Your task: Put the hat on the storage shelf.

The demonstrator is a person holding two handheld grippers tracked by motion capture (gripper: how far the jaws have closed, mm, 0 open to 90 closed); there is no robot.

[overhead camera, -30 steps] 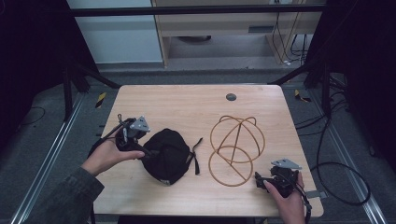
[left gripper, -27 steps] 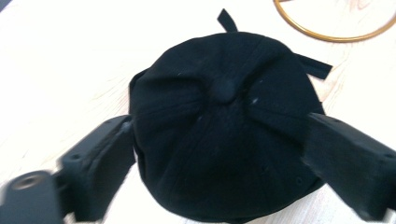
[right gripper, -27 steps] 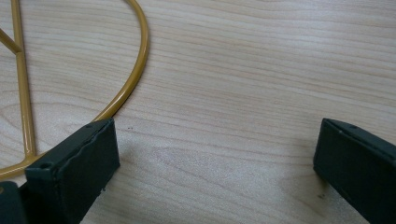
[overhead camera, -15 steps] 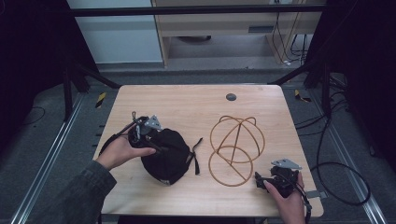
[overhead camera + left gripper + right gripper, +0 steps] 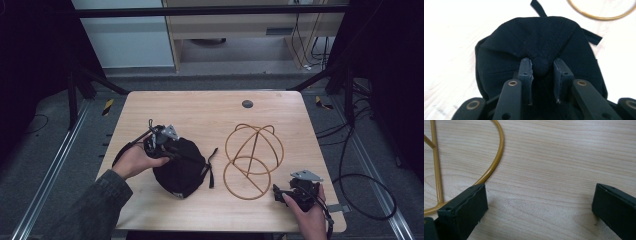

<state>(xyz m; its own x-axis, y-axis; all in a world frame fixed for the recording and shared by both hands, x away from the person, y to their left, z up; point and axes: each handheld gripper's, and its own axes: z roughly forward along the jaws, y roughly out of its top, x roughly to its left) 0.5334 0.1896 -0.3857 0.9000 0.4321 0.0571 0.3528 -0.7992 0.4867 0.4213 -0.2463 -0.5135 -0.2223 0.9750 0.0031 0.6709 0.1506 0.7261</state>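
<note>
A black cap lies crown up on the left half of the wooden table. My left gripper reaches onto it from the left. In the left gripper view the jaws stand close together on the cap's top button, with the cloth puckered around my left gripper. A gold wire frame of rings and arcs sits right of the cap. My right gripper rests open near the front right corner. Its left jaw lies just beside the frame's ring, with bare wood between the jaws of my right gripper.
A round dark grommet is set in the table near its far edge. The cap's straps trail toward the wire frame. A black cable loops on the floor off the right edge.
My left gripper has moved right from the table's left side onto the cap's crown and narrowed on the top button. The right gripper has stayed put.
</note>
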